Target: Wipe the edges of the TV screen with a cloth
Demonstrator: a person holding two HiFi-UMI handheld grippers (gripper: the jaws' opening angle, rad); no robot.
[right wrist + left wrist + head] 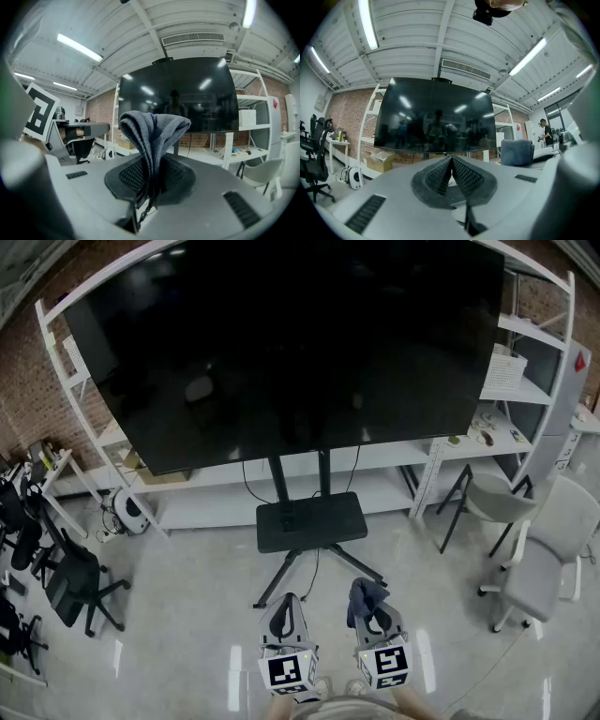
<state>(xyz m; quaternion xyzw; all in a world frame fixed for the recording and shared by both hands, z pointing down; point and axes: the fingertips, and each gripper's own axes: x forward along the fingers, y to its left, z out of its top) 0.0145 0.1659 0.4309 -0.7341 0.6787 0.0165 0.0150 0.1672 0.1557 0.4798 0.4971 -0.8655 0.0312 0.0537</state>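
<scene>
Right gripper (371, 613), clamped on the grey cloth (154, 131), sits well below and short of the TV screen (281, 343), whose long axis runs left-right; left gripper (285, 610) is pinched together, empty.

Black TV screen (281, 343) stands upright; folded grey cloth (153, 129) sits clamped in the right tool (151, 180).

Bright, even light from ceiling tubes (369, 26), their glints mirrored on the dark TV (436, 117), pale streaks on the glossy floor (187, 615), fisheye bending, black corners, soft foreground
</scene>
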